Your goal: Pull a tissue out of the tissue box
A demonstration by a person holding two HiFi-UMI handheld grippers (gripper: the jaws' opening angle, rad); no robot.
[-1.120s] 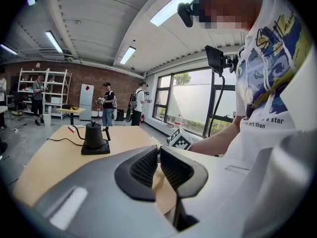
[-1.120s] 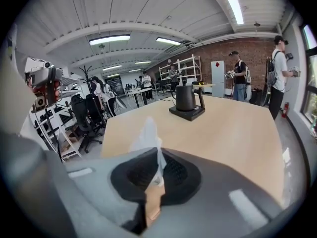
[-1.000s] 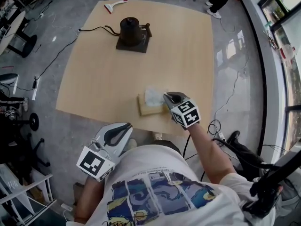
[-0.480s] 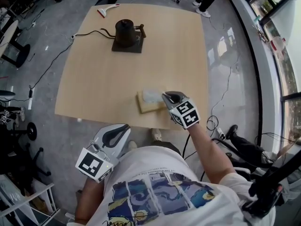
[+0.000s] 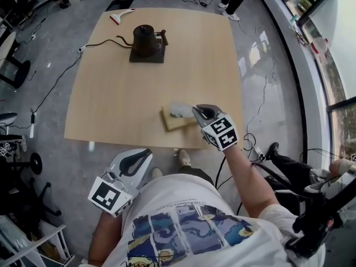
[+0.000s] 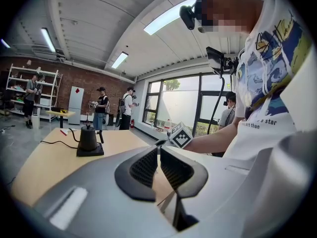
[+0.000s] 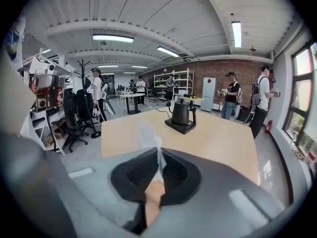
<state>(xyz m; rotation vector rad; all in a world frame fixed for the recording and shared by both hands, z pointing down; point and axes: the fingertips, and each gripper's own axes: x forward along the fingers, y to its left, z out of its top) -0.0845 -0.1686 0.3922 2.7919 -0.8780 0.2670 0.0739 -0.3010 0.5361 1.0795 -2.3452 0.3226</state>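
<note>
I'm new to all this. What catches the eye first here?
The right gripper, at the near edge of the big pale wooden table, is shut on a thin white tissue rising from the flat tan tissue box. Across the table a black kettle sits on its dark base; the left gripper hangs shut and empty off the table, by the person's body.

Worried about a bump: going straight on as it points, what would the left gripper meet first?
Likely the right gripper, just beyond the left gripper's jaws; depth unclear, perhaps the table first.
</note>
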